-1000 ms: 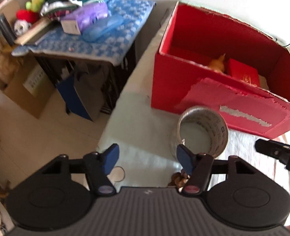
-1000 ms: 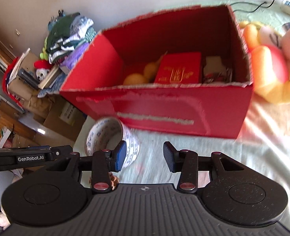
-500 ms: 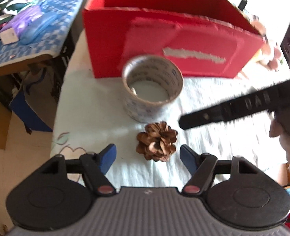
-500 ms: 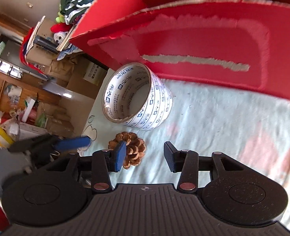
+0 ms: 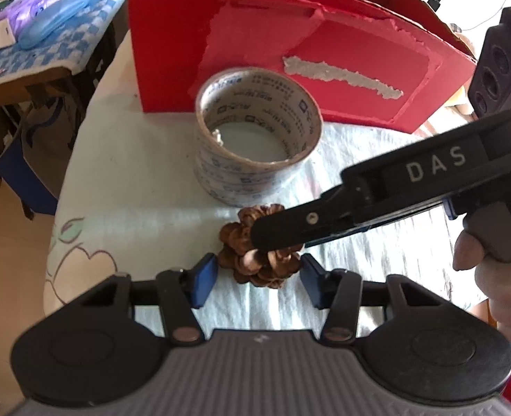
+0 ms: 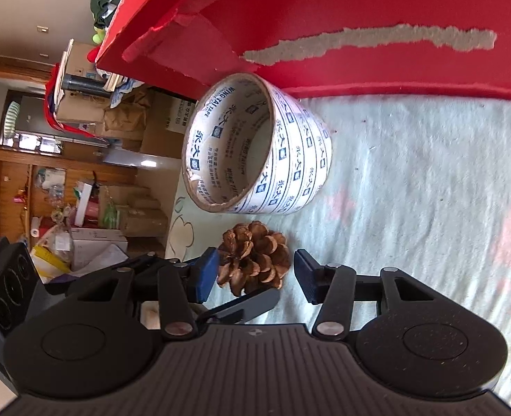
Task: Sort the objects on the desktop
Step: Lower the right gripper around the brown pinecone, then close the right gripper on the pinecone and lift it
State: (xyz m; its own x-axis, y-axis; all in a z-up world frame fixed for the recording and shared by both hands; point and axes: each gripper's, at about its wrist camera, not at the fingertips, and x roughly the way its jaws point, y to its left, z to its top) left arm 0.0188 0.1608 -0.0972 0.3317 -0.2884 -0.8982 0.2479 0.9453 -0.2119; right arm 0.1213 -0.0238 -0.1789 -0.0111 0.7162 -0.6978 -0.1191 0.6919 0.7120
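Observation:
A brown pine cone (image 5: 255, 263) lies on the pale cloth, between the open fingers of my left gripper (image 5: 259, 282). It also shows in the right wrist view (image 6: 253, 261), between the open fingers of my right gripper (image 6: 255, 275). The right gripper's arm (image 5: 394, 187) crosses the left wrist view from the right and hides part of the cone. A roll of printed packing tape (image 5: 255, 138) stands just beyond the cone (image 6: 259, 152). Behind it is the red cardboard box (image 5: 290, 45), whose torn front wall shows in the right wrist view (image 6: 359, 27).
The table's left edge (image 5: 68, 173) drops off to the floor. A side table with a blue checked cloth (image 5: 37, 34) stands to the left. Cardboard boxes and shelves (image 6: 82, 173) fill the room beyond the edge.
Both grippers have come in around the pine cone. The right gripper has dropped low over the cloth, and its arm now covers part of the cone in the left wrist view.

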